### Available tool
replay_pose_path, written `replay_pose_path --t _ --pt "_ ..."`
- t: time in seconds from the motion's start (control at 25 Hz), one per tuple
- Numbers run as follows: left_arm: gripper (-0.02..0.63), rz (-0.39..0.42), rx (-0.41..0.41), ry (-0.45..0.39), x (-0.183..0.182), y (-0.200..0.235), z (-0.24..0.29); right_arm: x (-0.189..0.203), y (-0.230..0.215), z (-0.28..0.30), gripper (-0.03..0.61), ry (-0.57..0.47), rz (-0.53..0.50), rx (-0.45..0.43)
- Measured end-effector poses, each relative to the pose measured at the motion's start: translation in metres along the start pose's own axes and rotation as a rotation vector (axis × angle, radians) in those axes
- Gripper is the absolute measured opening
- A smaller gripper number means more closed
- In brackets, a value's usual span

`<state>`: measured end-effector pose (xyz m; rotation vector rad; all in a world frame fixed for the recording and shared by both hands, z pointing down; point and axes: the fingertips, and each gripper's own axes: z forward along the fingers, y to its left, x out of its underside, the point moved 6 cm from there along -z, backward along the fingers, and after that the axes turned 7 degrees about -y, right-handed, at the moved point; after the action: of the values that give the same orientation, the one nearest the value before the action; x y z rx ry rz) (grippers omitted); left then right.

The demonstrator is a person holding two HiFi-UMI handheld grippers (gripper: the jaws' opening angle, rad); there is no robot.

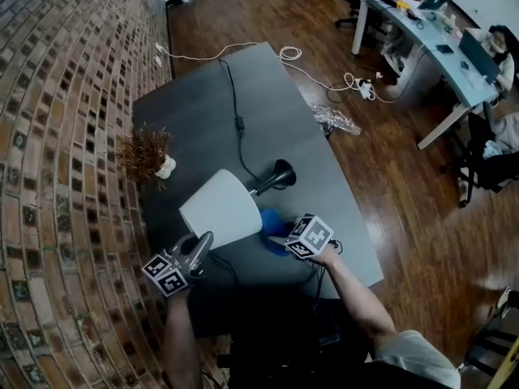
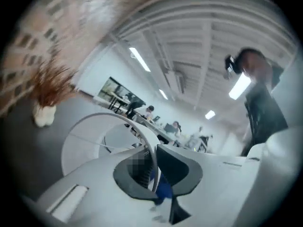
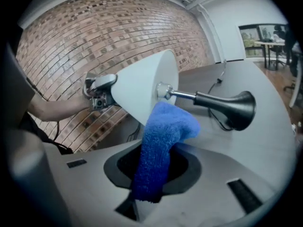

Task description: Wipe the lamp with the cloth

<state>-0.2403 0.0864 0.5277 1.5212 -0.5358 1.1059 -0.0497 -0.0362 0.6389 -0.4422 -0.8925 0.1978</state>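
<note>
The lamp lies tipped over the dark grey table, its white shade toward me and its black trumpet-shaped base resting on the tabletop. My left gripper is shut on the shade's rim; in the left gripper view the thin white rim runs between the pads at that gripper. My right gripper is shut on a blue cloth, just right of the shade. In the right gripper view the cloth stands up from the gripper and touches the shade near the metal stem, with the base to the right.
A dried plant in a small white pot stands near the brick wall. The lamp's black cord runs across the table to the far edge. Crumpled plastic and white cables lie on the wooden floor; a desk stands at the back right.
</note>
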Motion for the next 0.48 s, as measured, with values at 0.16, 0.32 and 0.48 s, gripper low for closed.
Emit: replay_pose_path --t 0.16,0.32,0.48 --pt "0.020 0.536 0.168 0.277 0.036 -0.035 0.003 -0.024 -0.035 -0.055 0.083 -0.137 0.109 0.209" --pt "0.006 0.707 0.203 0.549 0.105 -0.040 -0.015 -0.113 -0.011 -0.090 0.083 -0.351 -0.121 0.275" --pt "0.012 0.622 0.117 0.547 0.121 -0.045 -0.018 -0.152 0.042 -0.049 0.084 -0.200 -0.478 0.207"
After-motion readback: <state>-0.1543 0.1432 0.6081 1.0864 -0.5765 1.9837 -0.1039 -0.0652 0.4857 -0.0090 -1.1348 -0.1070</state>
